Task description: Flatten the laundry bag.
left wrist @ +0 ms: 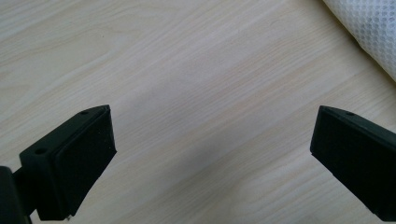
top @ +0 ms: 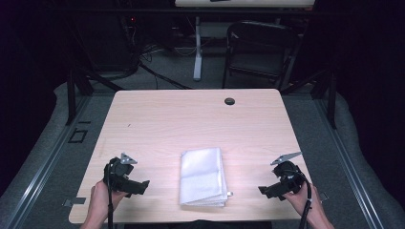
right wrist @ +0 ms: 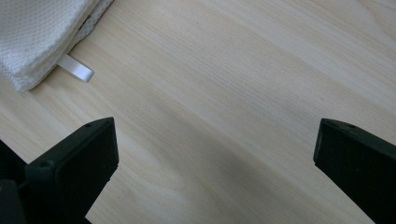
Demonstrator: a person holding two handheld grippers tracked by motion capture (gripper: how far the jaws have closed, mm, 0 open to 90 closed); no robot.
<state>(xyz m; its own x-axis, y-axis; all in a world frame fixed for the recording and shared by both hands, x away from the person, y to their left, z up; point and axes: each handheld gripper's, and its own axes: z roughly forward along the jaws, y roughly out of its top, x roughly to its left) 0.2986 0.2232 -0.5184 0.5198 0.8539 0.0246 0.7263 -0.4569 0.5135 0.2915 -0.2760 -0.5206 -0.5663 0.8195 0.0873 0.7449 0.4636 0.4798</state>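
A folded white cloth (top: 202, 177) lies flat near the table's front edge, in the middle. A small white tag (right wrist: 76, 68) sticks out of its near right corner. My left gripper (top: 142, 186) rests low over the table to the left of the cloth, open, with bare wood between its jaws; a corner of the cloth (left wrist: 369, 29) shows at the top right of the left gripper view. To the right of the cloth my right gripper (top: 264, 191) is open too and holds nothing. The cloth's corner (right wrist: 42, 32) sits at the upper left of the right gripper view.
The light wooden table (top: 191, 119) has a round black grommet (top: 229, 101) near its far edge. Behind the table stand a dark folding chair (top: 258, 47) and a white desk leg (top: 197, 47) with cables on the floor.
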